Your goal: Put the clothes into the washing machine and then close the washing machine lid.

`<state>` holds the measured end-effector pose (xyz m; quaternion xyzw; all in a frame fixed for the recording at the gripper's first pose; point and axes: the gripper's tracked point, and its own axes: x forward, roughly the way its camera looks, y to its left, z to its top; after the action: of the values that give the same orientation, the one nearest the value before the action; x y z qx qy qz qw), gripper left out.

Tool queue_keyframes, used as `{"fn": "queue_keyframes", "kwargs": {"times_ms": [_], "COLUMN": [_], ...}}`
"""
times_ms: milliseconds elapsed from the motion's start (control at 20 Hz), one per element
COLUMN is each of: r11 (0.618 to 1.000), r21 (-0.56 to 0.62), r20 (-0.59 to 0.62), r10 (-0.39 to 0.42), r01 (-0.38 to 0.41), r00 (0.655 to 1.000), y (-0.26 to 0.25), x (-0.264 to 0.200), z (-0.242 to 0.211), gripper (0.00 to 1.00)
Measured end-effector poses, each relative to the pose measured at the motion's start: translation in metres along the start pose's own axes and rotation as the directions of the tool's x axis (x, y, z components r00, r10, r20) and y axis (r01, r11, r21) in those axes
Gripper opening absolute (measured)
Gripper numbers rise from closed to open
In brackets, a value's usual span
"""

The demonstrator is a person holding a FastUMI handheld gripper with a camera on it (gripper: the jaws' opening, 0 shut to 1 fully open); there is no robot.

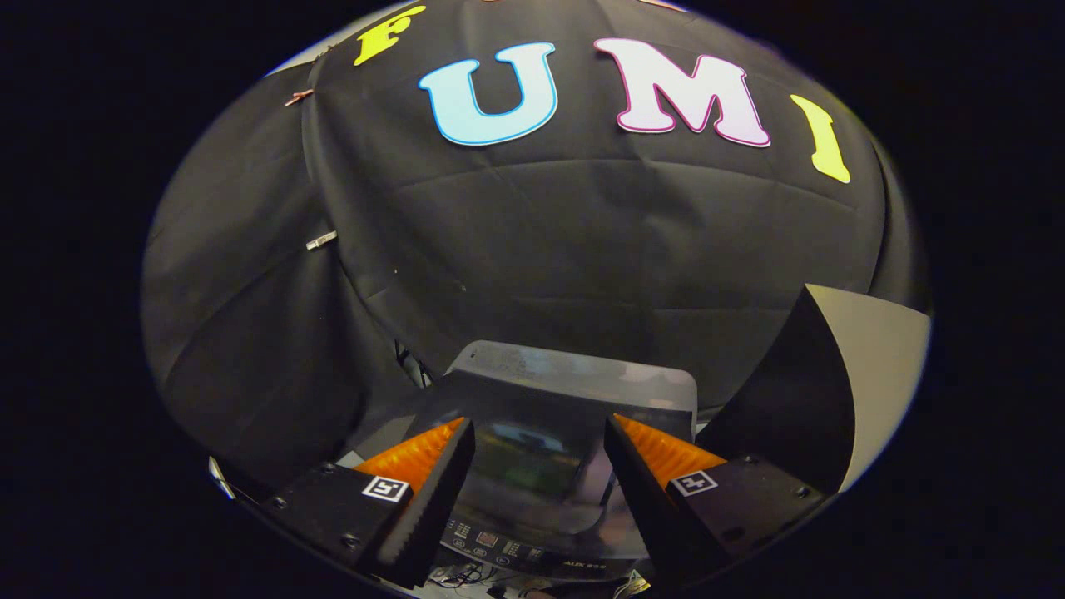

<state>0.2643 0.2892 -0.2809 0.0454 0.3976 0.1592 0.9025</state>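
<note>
A grey top-loading washing machine (574, 370) stands below me against the black cloth wall. Its dark glass lid (532, 466) appears to lie flat over the tub, and reflections on the glass hide what is inside. The control panel (499, 551) runs along the machine's near edge, just under my fingers. My gripper (539, 423) hovers above the lid and is open. Its two fingers stand wide apart with nothing between them, and the lid shows through the gap.
Black cloth (582, 249) hangs close behind the machine and round its left side, held by a metal clip (321, 240). A pale grey board (878, 366) with a dark panel (790, 399) stands right of the machine. Thin cables (458, 576) lie below the control panel.
</note>
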Motion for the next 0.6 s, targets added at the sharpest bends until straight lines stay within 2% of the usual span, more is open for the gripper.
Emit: {"fn": "queue_keyframes", "kwargs": {"times_ms": [600], "r11": [0.997], "r21": [-0.07], "r20": [0.083], "r10": [0.029], "r01": [-0.023], "r00": [0.996], "y": [0.022], "x": [-0.05], "z": [-0.01], "gripper": [0.98]}}
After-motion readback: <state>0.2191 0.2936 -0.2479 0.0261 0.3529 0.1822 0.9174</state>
